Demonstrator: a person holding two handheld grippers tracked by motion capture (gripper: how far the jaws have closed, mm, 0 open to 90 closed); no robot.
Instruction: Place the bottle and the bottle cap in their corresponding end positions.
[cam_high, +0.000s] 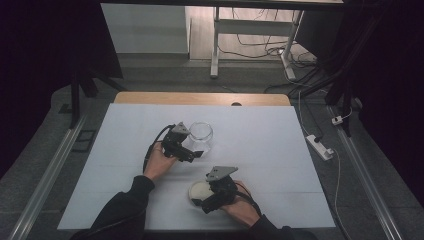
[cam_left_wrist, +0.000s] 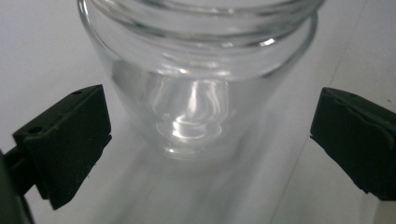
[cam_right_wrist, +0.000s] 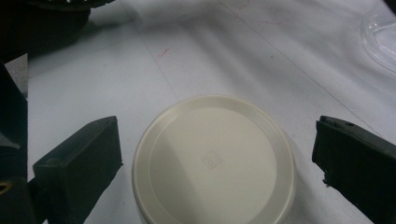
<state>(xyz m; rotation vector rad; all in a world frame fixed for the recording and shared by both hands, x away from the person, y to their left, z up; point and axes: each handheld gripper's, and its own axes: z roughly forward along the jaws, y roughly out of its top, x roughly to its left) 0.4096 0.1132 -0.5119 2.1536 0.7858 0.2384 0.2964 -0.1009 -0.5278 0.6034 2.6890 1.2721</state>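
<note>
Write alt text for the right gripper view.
A round cream lid lies flat on the white table, between the open right claw's two black jaws, neither touching it. A clear glass jar's edge shows at upper right.

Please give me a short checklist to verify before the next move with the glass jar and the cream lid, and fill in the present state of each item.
1. Left gripper open wide enough for the glass jar: ok, both jaws stand apart from the glass.
2. Jar centred between the left jaws: ok.
3. Jar upright, mouth uncovered: ok.
4. Right gripper open around the cream lid: ok, a gap on each side.
5. Lid lying flat on the table: ok.
6. Jar empty and dry inside: cannot tell.
</note>
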